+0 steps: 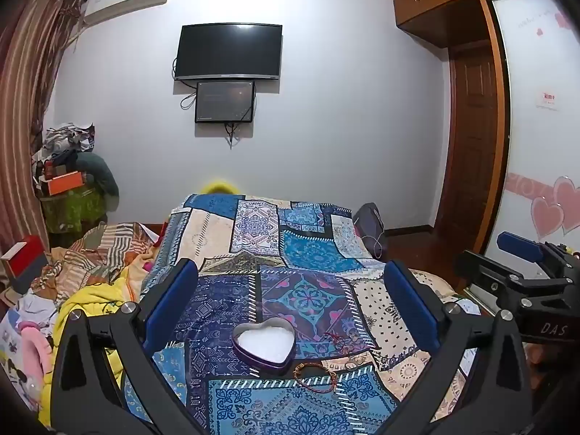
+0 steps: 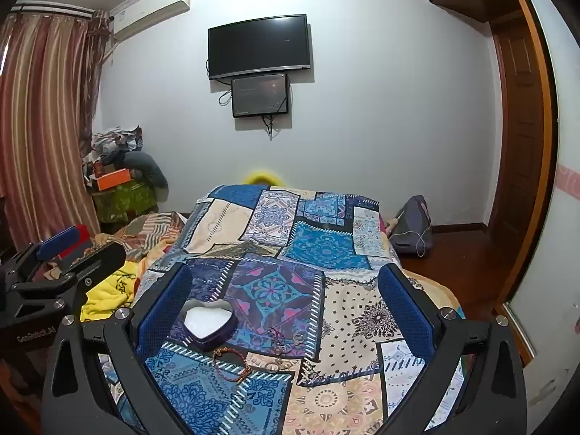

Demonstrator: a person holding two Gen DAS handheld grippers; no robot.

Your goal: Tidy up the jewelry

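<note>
A purple heart-shaped tin point(image 1: 263, 345) with a white lining sits open on the patchwork bedspread; it also shows in the right wrist view point(image 2: 209, 322). A red-brown braided bracelet point(image 1: 314, 377) lies just in front of it, also in the right wrist view point(image 2: 230, 364). A small dark red jewelry piece point(image 1: 339, 340) lies to the tin's right, with small rings point(image 2: 288, 344) near it. My left gripper point(image 1: 290, 308) is open and empty above the tin. My right gripper point(image 2: 286, 308) is open and empty above the jewelry.
The patchwork bedspread point(image 1: 311, 253) covers the bed. Piled yellow and striped bedding point(image 1: 94, 282) lies left. A grey bag point(image 2: 413, 228) sits on the wooden floor to the right. A wardrobe point(image 1: 536, 145) stands at right; a TV point(image 1: 228, 50) hangs on the far wall.
</note>
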